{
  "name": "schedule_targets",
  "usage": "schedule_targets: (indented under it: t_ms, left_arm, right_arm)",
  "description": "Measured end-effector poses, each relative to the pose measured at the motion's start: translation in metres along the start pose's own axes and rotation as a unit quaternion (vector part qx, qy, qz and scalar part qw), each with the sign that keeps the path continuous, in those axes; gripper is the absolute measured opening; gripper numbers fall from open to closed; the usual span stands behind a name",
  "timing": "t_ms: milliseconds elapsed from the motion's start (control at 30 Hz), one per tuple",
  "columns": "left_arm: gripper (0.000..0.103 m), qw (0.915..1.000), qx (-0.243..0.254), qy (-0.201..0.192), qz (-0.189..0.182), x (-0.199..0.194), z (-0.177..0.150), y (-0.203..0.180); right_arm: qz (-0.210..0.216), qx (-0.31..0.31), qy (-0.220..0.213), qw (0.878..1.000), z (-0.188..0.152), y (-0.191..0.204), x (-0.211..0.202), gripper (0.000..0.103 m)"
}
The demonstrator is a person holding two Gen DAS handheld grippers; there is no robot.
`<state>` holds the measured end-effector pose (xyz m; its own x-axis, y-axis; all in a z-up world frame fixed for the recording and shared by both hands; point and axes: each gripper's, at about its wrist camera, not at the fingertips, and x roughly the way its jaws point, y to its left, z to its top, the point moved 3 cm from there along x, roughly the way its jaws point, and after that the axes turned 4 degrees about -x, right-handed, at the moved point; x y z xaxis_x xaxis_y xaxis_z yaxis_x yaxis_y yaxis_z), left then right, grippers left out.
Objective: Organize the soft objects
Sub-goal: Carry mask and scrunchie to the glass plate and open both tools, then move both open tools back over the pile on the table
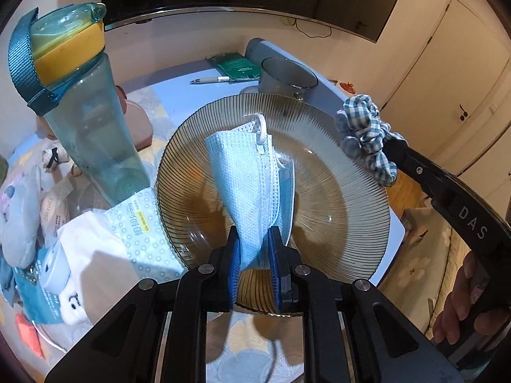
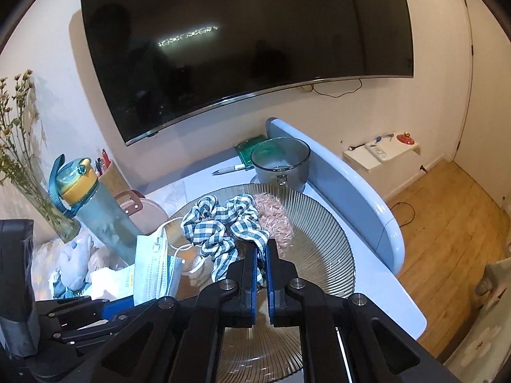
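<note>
My left gripper is shut on a folded light-blue face mask and holds it above the ribbed amber glass plate. The mask also shows in the right wrist view. My right gripper is shut on a blue-and-white checked scrunchie over the plate. A fuzzy pink scrunchie sits right behind the checked one; I cannot tell whether it rests on the plate. In the left wrist view the checked scrunchie hangs at the plate's right rim from the right gripper.
A teal water bottle with a yellow lid stands left of the plate. A grey glass mug, a pen and a green packet lie behind. A tissue pack, plush toys and clutter lie at left. The table edge runs along the right.
</note>
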<state>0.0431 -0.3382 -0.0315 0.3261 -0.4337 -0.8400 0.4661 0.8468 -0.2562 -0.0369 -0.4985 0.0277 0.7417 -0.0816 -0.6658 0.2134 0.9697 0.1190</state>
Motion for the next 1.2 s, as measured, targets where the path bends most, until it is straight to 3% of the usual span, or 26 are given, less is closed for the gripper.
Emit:
schedule_targets:
  t_ms: [67, 133, 233, 267, 333, 800, 1033, 1200]
  left_arm:
    - [0.018, 0.9999, -0.009, 0.005, -0.006, 0.000, 0.001, 0.002]
    - [0.032, 0.9996, -0.024, 0.010, -0.011, -0.002, 0.000, 0.007]
    - [0.043, 0.9991, -0.040, 0.006, -0.013, -0.006, 0.000, 0.014]
    - [0.053, 0.9990, -0.042, 0.004, -0.011, -0.007, 0.000, 0.015]
    - [0.063, 0.9986, -0.051, -0.010, -0.005, -0.013, 0.000, 0.020]
    - [0.064, 0.9946, -0.067, -0.079, -0.007, -0.077, -0.004, 0.067]
    - [0.064, 0.9868, -0.101, -0.125, 0.022, -0.126, -0.009, 0.121]
    - [0.064, 0.9753, -0.135, -0.166, 0.056, -0.174, -0.012, 0.178]
  right_arm:
    - [0.003, 0.001, 0.003, 1.000, 0.000, 0.002, 0.002, 0.005]
    - [-0.001, 0.009, 0.006, 1.000, -0.001, 0.001, 0.003, 0.008]
    - [-0.012, 0.029, 0.016, 0.999, -0.003, -0.004, 0.005, 0.036]
    - [-0.013, 0.035, 0.012, 0.999, -0.003, -0.005, 0.004, 0.045]
    - [-0.016, 0.036, 0.006, 0.999, -0.003, -0.004, 0.000, 0.045]
    - [0.000, -0.006, -0.023, 1.000, 0.008, 0.062, -0.021, 0.048]
    - [0.054, -0.048, -0.053, 0.996, 0.016, 0.130, -0.035, 0.052]
    - [0.112, -0.098, -0.070, 0.986, 0.023, 0.198, -0.047, 0.054]
